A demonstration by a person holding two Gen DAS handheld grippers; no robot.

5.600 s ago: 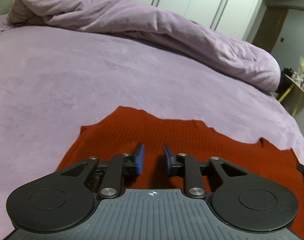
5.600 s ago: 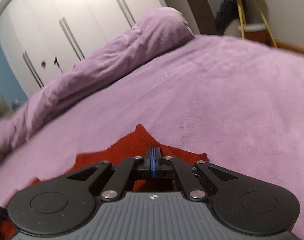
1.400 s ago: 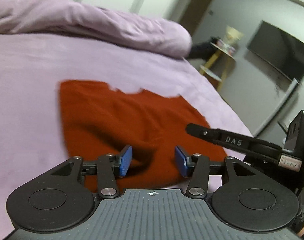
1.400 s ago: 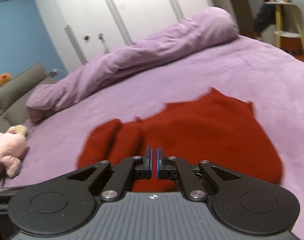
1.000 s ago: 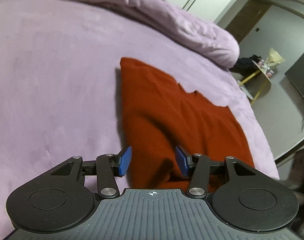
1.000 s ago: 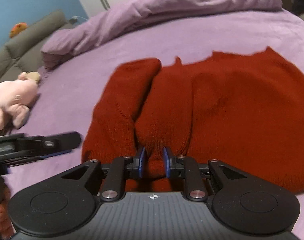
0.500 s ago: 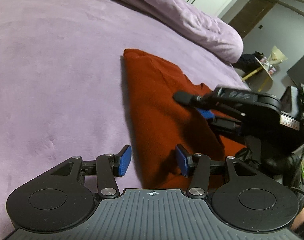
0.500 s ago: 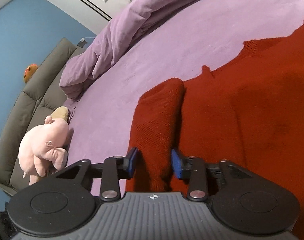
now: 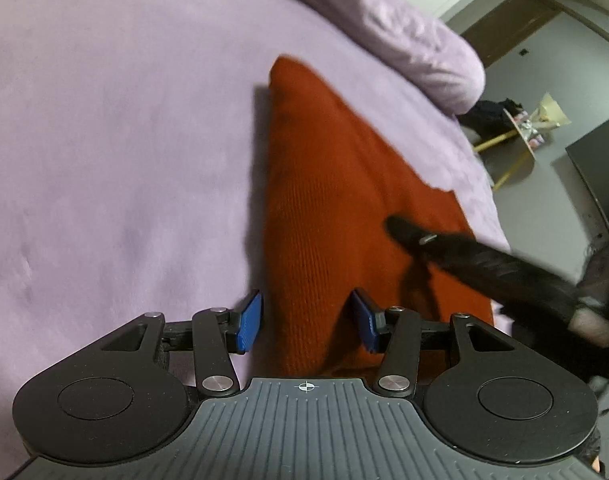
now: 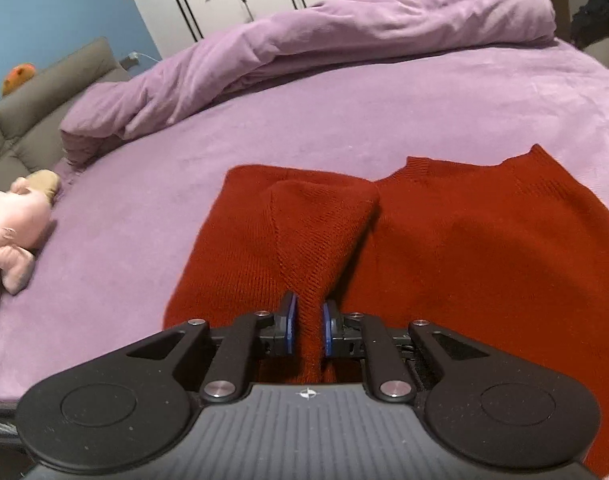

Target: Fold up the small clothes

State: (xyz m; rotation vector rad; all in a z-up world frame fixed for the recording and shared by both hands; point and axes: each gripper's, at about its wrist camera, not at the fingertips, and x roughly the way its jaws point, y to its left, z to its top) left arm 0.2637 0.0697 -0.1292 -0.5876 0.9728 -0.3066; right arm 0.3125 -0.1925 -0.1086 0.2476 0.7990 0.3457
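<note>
Rust-red knit sweater (image 10: pixel 444 248) lies on the purple bed (image 10: pixel 344 120), its folded sleeve ridge running straight away from my right claw (image 10: pixel 308 330), pads narrowed around that ridge, while my left claw (image 9: pixel 306 322) gapes released beside it.

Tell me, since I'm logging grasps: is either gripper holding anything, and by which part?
The right gripper pinches a raised fold of the red knit sweater; the left gripper is open, holding nothing.
</note>
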